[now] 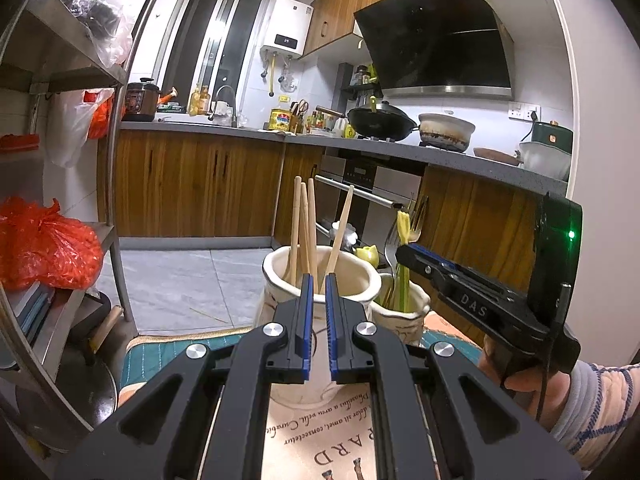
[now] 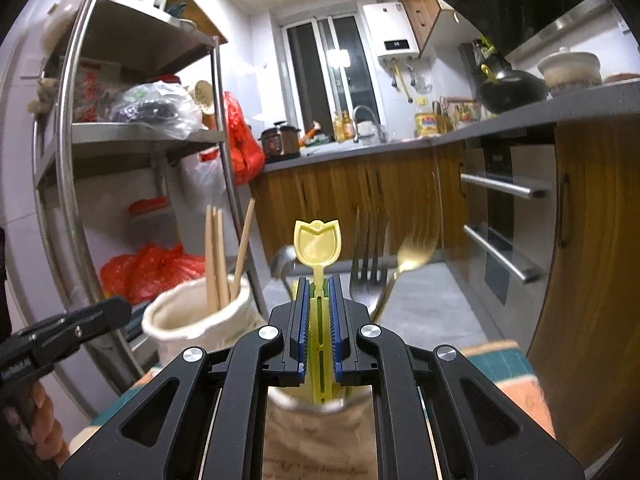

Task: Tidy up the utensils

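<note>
My right gripper [image 2: 319, 284] is shut on a yellow tulip-shaped plastic spoon [image 2: 317, 242], held upright over a cream ceramic cup [image 2: 316, 416] that holds metal forks [image 2: 370, 270] and a gold spoon [image 2: 416, 250]. The same gripper [image 1: 404, 250], the yellow spoon [image 1: 403, 224] and this cup [image 1: 404, 320] also show in the left wrist view. My left gripper [image 1: 319, 280] has its jaws a narrow gap apart and empty, just in front of a larger cream cup [image 1: 320, 276] holding several wooden chopsticks [image 1: 306, 224]. That cup [image 2: 200, 320] and the left gripper [image 2: 116, 308] show at left in the right wrist view.
Both cups stand on a printed cloth mat [image 1: 320, 432]. A steel rack [image 1: 60, 200] with red bags [image 1: 44, 244] stands at left. Wooden cabinets [image 1: 192, 192], an oven [image 1: 360, 200] and a cluttered counter [image 1: 400, 148] lie beyond.
</note>
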